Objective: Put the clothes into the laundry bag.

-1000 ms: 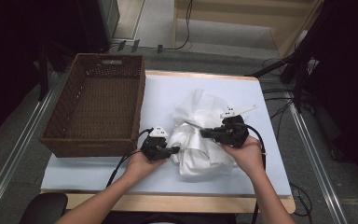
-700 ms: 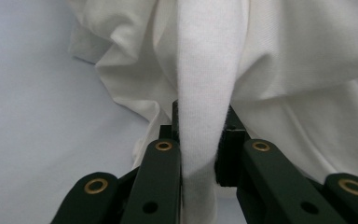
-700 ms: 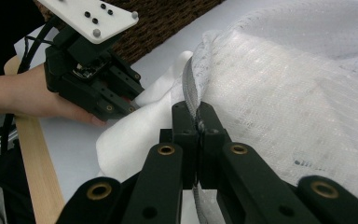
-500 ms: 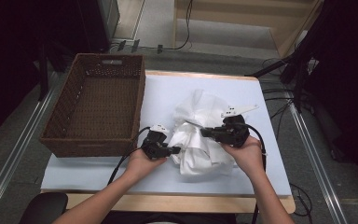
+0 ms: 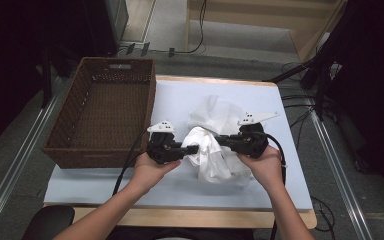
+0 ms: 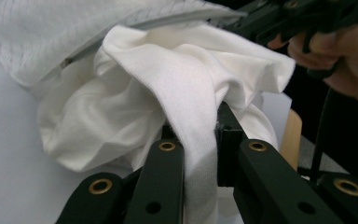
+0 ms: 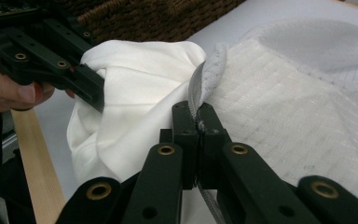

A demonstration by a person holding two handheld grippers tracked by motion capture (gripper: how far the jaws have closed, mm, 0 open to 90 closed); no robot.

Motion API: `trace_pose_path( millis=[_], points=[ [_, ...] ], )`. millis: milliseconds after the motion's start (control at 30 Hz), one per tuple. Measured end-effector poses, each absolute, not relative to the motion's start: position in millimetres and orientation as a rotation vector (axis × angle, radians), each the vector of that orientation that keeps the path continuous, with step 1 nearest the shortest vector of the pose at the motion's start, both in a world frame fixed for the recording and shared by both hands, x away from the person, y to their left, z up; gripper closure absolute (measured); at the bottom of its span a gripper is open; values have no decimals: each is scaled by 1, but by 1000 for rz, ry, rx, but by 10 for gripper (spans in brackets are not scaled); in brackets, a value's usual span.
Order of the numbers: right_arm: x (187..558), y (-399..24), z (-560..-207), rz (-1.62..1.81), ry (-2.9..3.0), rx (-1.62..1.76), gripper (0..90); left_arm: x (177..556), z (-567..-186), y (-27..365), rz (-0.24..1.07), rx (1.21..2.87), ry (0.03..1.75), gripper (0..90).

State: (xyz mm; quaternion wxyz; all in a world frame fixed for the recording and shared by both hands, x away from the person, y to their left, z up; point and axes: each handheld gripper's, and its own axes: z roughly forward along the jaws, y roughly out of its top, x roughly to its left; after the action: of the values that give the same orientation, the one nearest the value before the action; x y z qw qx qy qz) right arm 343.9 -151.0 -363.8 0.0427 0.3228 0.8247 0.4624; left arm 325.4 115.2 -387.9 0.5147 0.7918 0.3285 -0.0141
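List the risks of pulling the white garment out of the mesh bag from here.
1. The left gripper pinches only a narrow fold of the white garment; it may slip free under a pull.
2. The right gripper holds just the zippered edge of the mesh bag; the edge could tear or slide out.
3. The wicker basket sits close beside the left hand and could be knocked.

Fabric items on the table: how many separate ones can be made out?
2. A smooth white garment is pinched by the left gripper; a ribbed mesh bag with a zipper edge is pinched by the right gripper. More could be hidden inside the bundle.
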Motion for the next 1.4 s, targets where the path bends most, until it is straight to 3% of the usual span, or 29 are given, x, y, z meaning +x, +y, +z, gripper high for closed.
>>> trace_pose_path(
  millis=[167, 767, 1100, 1400],
  points=[
    [341, -148, -356, 1416, 2498, 978, 900, 331, -380, 96, 37, 1924, 756, 844],
    [343, -165, -351, 1447, 2483, 999, 900, 376, -405, 41, 45, 2020, 740, 840],
    [344, -162, -356, 1438, 2523, 989, 900, 405, -415, 43, 75, 1991, 867, 831],
    [349, -170, -365, 1433, 2520, 1022, 900, 401, -407, 53, 67, 2003, 845, 768]
  ],
)
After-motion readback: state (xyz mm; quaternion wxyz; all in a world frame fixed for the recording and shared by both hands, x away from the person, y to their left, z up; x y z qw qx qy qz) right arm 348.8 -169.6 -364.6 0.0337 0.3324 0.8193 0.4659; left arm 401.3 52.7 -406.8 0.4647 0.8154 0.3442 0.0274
